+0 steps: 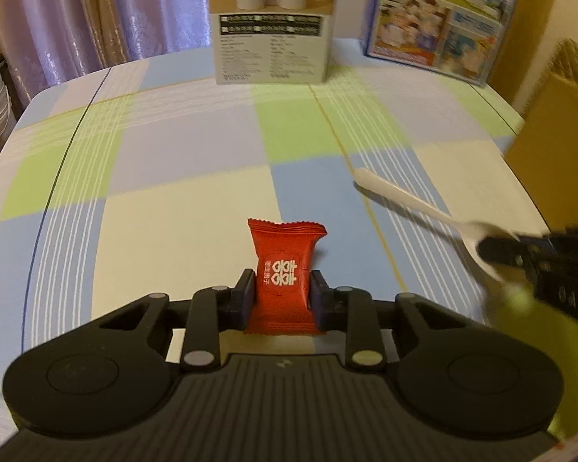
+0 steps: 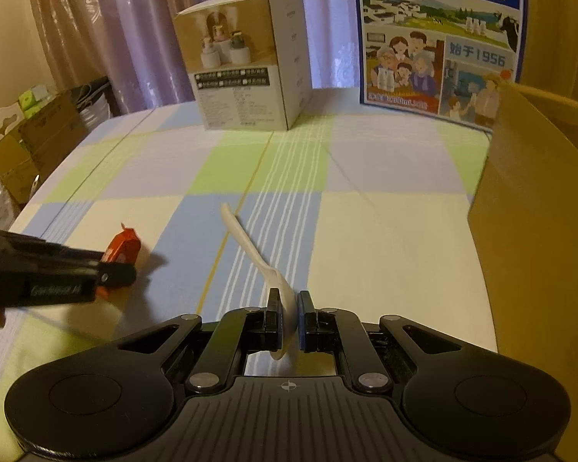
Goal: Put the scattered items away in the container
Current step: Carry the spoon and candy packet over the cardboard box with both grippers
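Note:
A red sweet packet (image 1: 283, 254) with white characters stands upright between the pads of my left gripper (image 1: 282, 275), which is shut on its sides just above the checked tablecloth (image 1: 173, 154). The right wrist view shows the same packet (image 2: 124, 247) at the left, behind the left gripper (image 2: 115, 271). My right gripper (image 2: 289, 296) is shut on the bowl end of a white plastic spoon (image 2: 246, 242), whose handle points away over the cloth. In the left wrist view, the spoon (image 1: 400, 196) and right gripper (image 1: 497, 250) sit at the right. A brown cardboard box (image 2: 539, 231) stands to the right.
A white product box (image 1: 271, 38) and a blue milk carton case (image 1: 439, 19) stand at the table's far edge. The cardboard box (image 1: 551, 142) rises at the right edge. Stacked cartons (image 2: 38, 134) sit beyond the table's left side. Purple curtains hang behind.

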`<state>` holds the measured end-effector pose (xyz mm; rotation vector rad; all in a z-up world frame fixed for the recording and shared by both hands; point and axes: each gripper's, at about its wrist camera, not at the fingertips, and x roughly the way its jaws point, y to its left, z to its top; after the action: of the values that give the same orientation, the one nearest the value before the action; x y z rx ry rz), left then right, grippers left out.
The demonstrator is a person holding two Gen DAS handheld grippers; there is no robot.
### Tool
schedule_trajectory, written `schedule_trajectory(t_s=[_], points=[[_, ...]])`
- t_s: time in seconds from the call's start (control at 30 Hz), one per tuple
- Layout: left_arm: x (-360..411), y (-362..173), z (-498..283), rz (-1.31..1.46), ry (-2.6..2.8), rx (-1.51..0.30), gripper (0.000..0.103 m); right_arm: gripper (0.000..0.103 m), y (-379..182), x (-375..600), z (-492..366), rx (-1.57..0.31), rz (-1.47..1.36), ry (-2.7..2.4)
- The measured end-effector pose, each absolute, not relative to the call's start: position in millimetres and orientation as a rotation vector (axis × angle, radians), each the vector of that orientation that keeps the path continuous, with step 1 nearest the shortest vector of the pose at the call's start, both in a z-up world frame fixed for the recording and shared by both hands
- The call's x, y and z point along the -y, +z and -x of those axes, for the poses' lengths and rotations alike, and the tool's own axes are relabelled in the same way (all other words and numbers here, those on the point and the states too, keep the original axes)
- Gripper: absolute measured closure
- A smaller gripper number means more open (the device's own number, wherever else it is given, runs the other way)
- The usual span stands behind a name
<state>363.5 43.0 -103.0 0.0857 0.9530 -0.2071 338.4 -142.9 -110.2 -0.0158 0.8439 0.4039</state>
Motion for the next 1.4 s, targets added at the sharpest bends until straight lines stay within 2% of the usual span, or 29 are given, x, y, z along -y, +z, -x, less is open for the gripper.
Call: schedule_trajectory(t_s=[0.5, 1.4], points=[[-22.1, -79.5, -219.0, -0.106, -0.255, -0.983, 0.079, 0.099, -83.9, 185.8, -225.2, -0.925, -0.025, 0.403], [22.3, -3.8, -131.0, -0.122, -0.278, -0.894, 0.079, 0.100, 4.5, 237.5, -118.7, -0.772, -0.085, 0.383]])
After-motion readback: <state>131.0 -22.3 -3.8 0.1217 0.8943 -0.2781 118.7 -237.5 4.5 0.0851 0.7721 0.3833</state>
